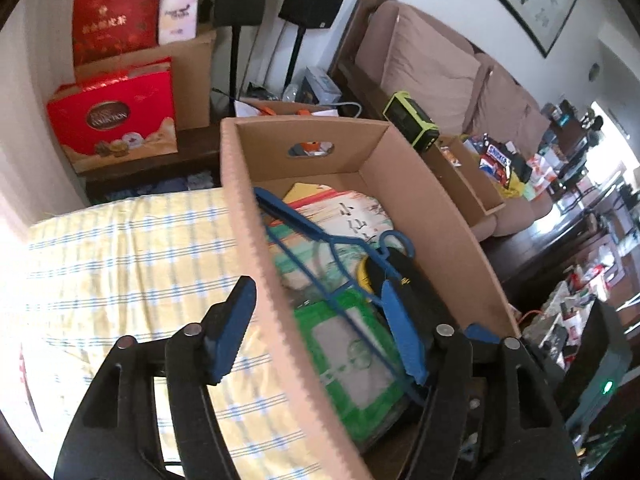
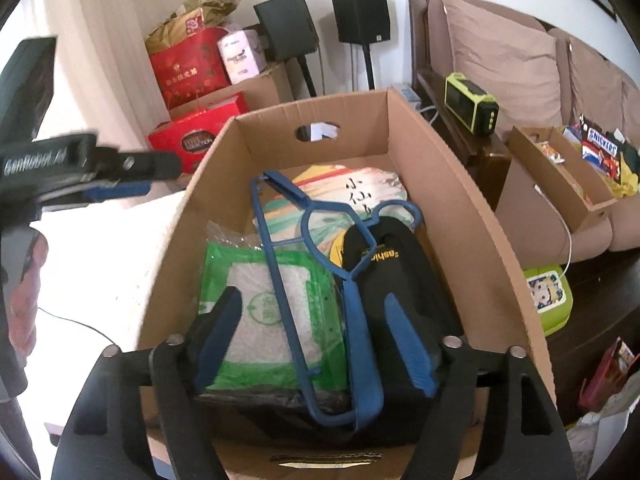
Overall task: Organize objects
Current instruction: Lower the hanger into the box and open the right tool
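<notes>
Hanger (image 2: 304,280) lay in box (image 2: 460,184), long axis running away from right gripper (image 2: 316,344), released, nearer, directly above it. Left gripper (image 1: 316,328), released, straddled the box's left wall

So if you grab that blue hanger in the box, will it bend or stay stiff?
The blue hanger looks like thin plastic, so it is probably light and mostly stiff, flexing a little. It lies across the green packet and the black bag, so its hook may snag coming out of the cardboard box.
</notes>
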Demonstrator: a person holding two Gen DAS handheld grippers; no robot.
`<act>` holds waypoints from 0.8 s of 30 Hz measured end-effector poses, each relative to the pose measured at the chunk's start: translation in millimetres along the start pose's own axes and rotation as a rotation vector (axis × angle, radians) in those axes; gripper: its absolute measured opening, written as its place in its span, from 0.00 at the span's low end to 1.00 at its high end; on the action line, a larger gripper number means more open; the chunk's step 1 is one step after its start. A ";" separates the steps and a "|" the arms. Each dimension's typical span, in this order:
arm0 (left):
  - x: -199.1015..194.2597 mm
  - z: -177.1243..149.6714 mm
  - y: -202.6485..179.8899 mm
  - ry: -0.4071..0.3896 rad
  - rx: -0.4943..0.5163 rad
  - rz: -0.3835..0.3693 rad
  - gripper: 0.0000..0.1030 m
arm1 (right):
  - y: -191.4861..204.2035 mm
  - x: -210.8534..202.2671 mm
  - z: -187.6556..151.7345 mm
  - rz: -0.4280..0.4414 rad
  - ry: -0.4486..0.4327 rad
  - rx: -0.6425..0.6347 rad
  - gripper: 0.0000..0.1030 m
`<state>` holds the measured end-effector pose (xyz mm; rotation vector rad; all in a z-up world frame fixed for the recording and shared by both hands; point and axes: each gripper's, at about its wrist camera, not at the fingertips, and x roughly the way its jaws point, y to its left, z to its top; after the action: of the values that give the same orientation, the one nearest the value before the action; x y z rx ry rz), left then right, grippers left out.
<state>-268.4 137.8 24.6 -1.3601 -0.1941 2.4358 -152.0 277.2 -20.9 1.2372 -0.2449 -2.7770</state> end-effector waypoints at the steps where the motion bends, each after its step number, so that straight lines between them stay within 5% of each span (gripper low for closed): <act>1: -1.8 -2.3 2.7 -0.002 0.001 0.005 0.61 | 1.9 -0.2 0.6 -0.001 0.000 -0.004 0.78; 12: -28.8 -39.5 27.7 -0.025 0.019 0.074 0.63 | 20.8 -4.4 -3.9 -0.011 0.003 -0.035 0.82; 14: -35.4 -47.9 31.8 -0.042 0.022 0.091 0.75 | 23.8 -6.3 -4.9 -0.012 0.004 -0.042 0.83; 20: -51.9 -69.6 46.9 -0.071 -0.010 0.101 0.88 | 38.6 -11.1 -9.1 -0.025 0.013 -0.090 0.96; 24: -62.0 -84.1 55.6 -0.083 -0.019 0.123 0.89 | 48.5 -16.4 -12.5 -0.008 0.006 -0.110 1.00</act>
<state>-180.1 59.7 13.7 -1.3155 -0.1587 2.6009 -130.9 230.5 -8.3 1.2228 -0.0858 -2.7516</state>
